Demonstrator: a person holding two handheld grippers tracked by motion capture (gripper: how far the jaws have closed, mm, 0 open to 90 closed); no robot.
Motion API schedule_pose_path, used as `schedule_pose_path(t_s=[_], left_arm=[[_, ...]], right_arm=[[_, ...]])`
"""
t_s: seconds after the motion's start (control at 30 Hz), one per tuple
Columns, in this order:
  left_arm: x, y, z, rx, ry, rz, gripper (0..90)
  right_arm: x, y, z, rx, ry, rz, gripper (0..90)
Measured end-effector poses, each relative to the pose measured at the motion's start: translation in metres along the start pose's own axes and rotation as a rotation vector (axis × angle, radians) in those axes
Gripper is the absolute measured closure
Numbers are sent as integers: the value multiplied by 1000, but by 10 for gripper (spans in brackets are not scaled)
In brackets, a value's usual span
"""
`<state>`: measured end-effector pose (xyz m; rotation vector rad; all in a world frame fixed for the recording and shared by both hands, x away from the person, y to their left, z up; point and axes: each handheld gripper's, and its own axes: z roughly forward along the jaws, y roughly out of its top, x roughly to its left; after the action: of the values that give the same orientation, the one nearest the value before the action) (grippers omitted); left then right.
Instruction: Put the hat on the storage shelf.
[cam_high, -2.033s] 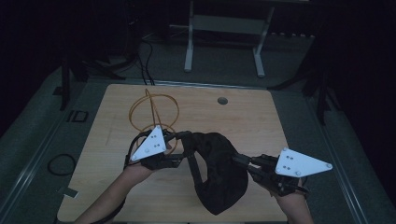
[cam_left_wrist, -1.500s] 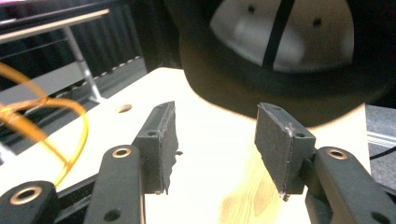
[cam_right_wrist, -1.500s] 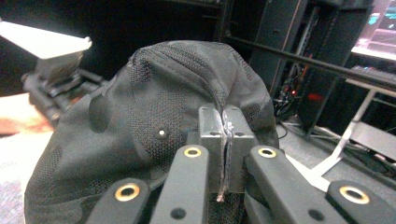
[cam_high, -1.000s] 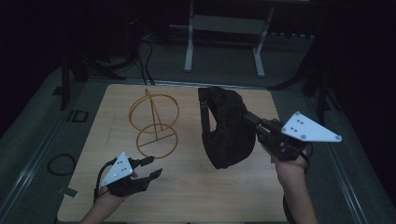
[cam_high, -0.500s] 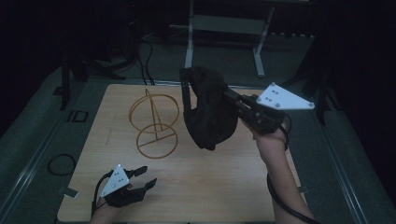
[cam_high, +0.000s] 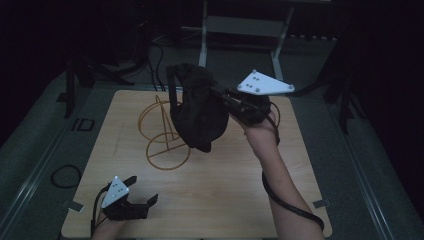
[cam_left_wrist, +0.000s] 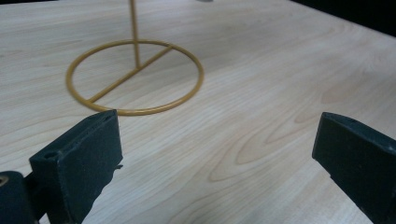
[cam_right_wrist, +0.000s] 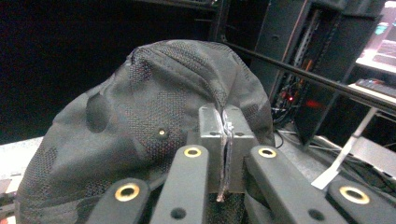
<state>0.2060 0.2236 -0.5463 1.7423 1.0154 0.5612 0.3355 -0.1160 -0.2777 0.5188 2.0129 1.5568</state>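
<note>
The dark, mesh-patterned fabric cap (cam_high: 200, 112) hangs in the air over the gold wire stand with a round ring base (cam_high: 165, 137), covering the stand's upper loop from the right as the high view shows it. The right gripper (cam_high: 220, 97) pinches the cap: in the right gripper view its jaws are pressed together on a fold of the cap's cloth (cam_right_wrist: 140, 116), with the rounded crown swelling up and to the left just beyond the tips. The cap's bulk sits on the stand side of this gripper, and the hand and forearm lie on the far side from the stand.

The left gripper (cam_high: 142, 192) is low over the light wooden table (cam_high: 235, 200), near the table's front edge and well apart from the stand, on its near left. Its jaws have just been opening and are spread wide with nothing between them. In the left gripper view the stand's ring base (cam_left_wrist: 135, 77) lies flat on the table ahead of the tips, its thin upright rising from the middle crossbar
</note>
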Motion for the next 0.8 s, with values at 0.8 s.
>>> schedule_pose_path(t_s=[0.8], left_arm=[[2,-6,3,-2,-1,29,22]], right_arm=[[31,-27,107,190,129,42,884]])
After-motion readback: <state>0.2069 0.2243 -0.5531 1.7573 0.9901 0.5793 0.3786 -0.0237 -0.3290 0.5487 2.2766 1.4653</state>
